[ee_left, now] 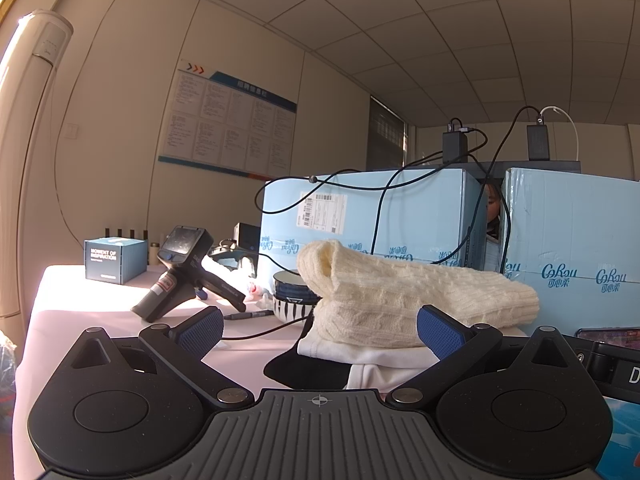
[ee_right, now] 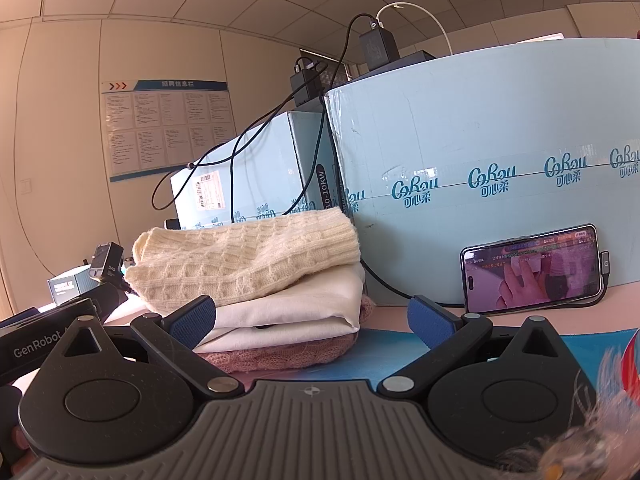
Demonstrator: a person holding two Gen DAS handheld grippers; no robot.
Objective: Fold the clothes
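Resting atop a folded stack beside the blue boxes (ee_right: 500, 152), the cream sweater (ee_right: 248, 260) looks soft, light and floppy; its thick folded edge seems the best hold. Left gripper (ee_left: 320, 330) and right gripper (ee_right: 312, 320) both gape wide, empty.

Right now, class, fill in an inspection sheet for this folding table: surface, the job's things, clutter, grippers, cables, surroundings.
Surface: pale pink tabletop, sunlit at left.
Job's things: folded cream cable-knit sweater tops a stack over white folded cloth and pink knit garment.
Clutter: striped ceramic bowls, black handheld device on stand, smartphone with lit screen, dark boxed cube.
Grippers: left gripper and right gripper both open, empty.
Cables: black cables draped over pale blue cartons.
Surroundings: wall notice board.
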